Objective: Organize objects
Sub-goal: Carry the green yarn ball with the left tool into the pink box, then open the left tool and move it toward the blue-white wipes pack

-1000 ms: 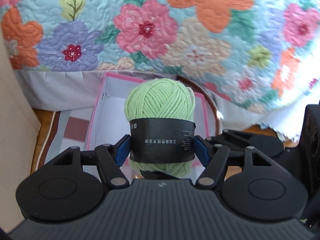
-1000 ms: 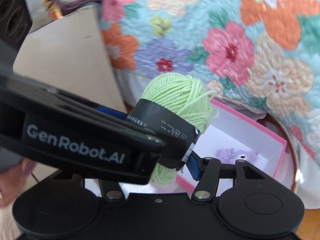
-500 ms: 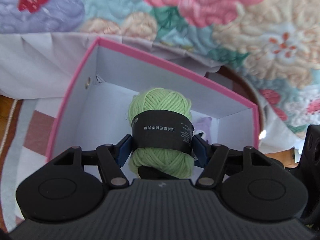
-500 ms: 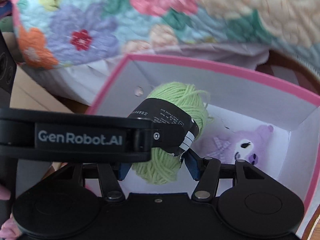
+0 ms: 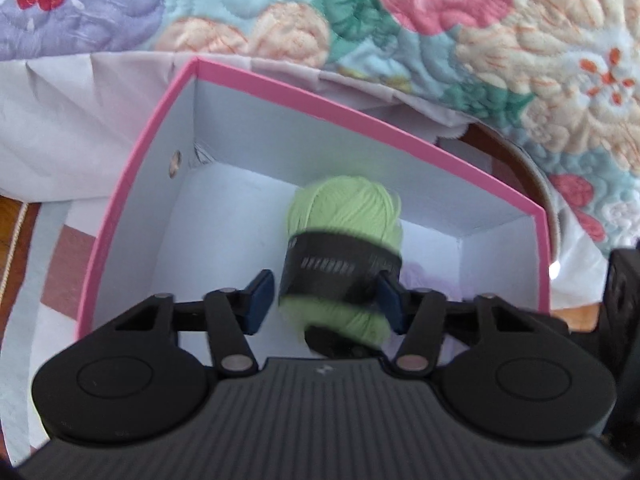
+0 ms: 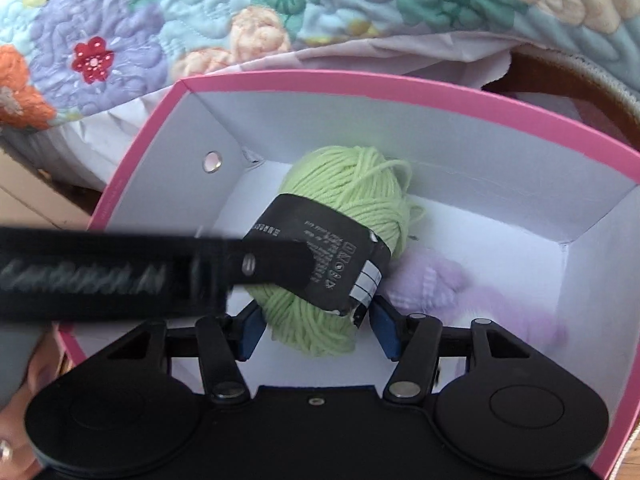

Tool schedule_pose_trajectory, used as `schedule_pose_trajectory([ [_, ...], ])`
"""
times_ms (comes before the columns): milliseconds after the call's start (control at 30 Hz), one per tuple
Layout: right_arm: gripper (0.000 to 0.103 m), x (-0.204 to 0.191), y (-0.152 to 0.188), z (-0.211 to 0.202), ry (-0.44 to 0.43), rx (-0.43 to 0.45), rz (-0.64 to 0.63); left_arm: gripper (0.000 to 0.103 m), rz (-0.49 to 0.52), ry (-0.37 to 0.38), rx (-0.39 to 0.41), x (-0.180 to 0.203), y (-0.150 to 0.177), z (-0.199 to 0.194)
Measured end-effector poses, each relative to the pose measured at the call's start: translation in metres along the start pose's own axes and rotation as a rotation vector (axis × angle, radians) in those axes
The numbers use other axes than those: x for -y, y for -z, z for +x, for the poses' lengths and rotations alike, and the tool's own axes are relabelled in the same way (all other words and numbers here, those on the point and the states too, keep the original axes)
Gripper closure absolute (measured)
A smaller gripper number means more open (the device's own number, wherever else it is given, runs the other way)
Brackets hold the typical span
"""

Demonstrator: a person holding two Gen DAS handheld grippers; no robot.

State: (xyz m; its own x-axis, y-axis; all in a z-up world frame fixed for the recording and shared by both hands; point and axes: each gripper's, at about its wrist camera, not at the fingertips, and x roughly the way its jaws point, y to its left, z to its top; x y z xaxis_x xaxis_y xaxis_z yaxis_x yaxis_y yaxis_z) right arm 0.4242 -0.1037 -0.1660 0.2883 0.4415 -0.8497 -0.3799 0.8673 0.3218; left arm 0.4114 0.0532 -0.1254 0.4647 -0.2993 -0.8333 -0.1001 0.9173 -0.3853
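Observation:
A light green ball of yarn (image 5: 344, 216) with a black paper band lies inside a pink box (image 5: 132, 184) with a white inside. My left gripper (image 5: 324, 300) is open around the yarn: the left pad stands clear of it, the right pad is at its band. In the right wrist view the yarn (image 6: 352, 200) sits low in the box (image 6: 400, 92), and the left gripper (image 6: 276, 264) reaches in from the left. My right gripper (image 6: 316, 332) is open just behind the yarn. A purple plush toy (image 6: 452, 284) lies in the box to the right of the yarn.
A flowered quilt (image 5: 400, 20) with a white sheet under it hangs behind the box. A striped rug (image 5: 60, 280) lies under the box on the left. A round brown edge (image 6: 580, 80) shows behind the box on the right.
Both grippers came down into the box with the yarn. My left gripper's jaws have opened and let the yarn go; it now sits low in the box.

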Motion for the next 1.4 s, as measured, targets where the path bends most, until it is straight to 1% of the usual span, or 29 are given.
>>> schedule_pose_trajectory([
  [33, 0.04, 0.0, 0.002, -0.001, -0.012, -0.004, 0.002, 0.059, -0.004, 0.0, 0.0, -0.001, -0.001, 0.001],
  [100, 0.041, -0.001, 0.006, -0.007, -0.016, 0.011, -0.004, 0.06, -0.023, 0.013, -0.004, -0.003, -0.002, 0.007],
  [133, 0.043, -0.002, 0.008, -0.01, -0.005, 0.021, -0.018, 0.06, -0.034, 0.016, 0.004, -0.004, -0.002, 0.008],
  [200, 0.059, -0.004, 0.008, -0.014, 0.021, 0.031, -0.04, 0.06, -0.042, 0.012, 0.028, -0.004, -0.002, 0.01],
  [267, 0.062, -0.004, 0.006, -0.016, 0.039, 0.038, -0.03, 0.06, -0.052, 0.021, 0.044, -0.002, -0.001, 0.01],
  [333, 0.064, -0.005, 0.002, -0.013, 0.082, 0.037, -0.025, 0.06, -0.063, 0.036, 0.048, 0.0, 0.0, 0.01],
  [400, 0.065, -0.003, 0.0, -0.009, 0.126, 0.042, -0.017, 0.06, -0.062, 0.036, 0.043, 0.0, 0.001, 0.012],
  [467, 0.065, 0.002, -0.002, -0.007, 0.123, 0.039, 0.015, 0.059, -0.072, 0.037, 0.037, -0.002, 0.002, 0.013],
  [533, 0.064, 0.004, 0.0, -0.01, 0.107, 0.039, 0.04, 0.058, -0.095, 0.044, 0.026, -0.004, 0.004, 0.008],
  [600, 0.059, 0.001, 0.004, -0.02, 0.091, 0.039, 0.029, 0.058, -0.109, 0.035, 0.016, -0.008, 0.006, 0.003],
  [667, 0.056, -0.002, 0.011, -0.037, 0.043, 0.041, 0.028, 0.055, -0.096, -0.012, 0.011, -0.005, 0.011, -0.006],
  [733, 0.052, -0.007, 0.021, -0.06, 0.016, 0.059, 0.012, 0.053, -0.076, -0.036, -0.004, -0.001, 0.016, -0.019],
  [800, 0.049, -0.014, 0.031, -0.085, 0.012, 0.079, -0.027, 0.051, -0.065, -0.045, -0.02, 0.002, 0.023, -0.037],
  [833, 0.049, -0.025, 0.032, -0.094, 0.016, 0.085, -0.046, 0.047, -0.057, -0.051, -0.022, 0.004, 0.026, -0.046],
  [967, 0.046, -0.044, 0.04, -0.141, 0.018, 0.129, -0.125, 0.041, -0.02, -0.114, -0.023, 0.016, 0.041, -0.086],
  [1067, 0.042, -0.059, 0.05, -0.172, 0.021, 0.157, -0.175, 0.038, 0.001, -0.177, -0.053, 0.023, 0.053, -0.12],
  [1133, 0.042, -0.067, 0.058, -0.193, 0.026, 0.174, -0.201, 0.033, 0.035, -0.207, -0.049, 0.031, 0.061, -0.14],
  [1233, 0.041, -0.077, 0.072, -0.22, 0.038, 0.197, -0.237, 0.028, 0.062, -0.183, -0.039, 0.036, 0.077, -0.178],
  [1333, 0.039, -0.087, 0.086, -0.243, 0.028, 0.203, -0.268, 0.027, 0.09, -0.181, -0.032, 0.043, 0.093, -0.204],
  [1400, 0.036, -0.094, 0.096, -0.256, 0.038, 0.21, -0.293, 0.027, 0.101, -0.163, -0.048, 0.046, 0.102, -0.217],
])
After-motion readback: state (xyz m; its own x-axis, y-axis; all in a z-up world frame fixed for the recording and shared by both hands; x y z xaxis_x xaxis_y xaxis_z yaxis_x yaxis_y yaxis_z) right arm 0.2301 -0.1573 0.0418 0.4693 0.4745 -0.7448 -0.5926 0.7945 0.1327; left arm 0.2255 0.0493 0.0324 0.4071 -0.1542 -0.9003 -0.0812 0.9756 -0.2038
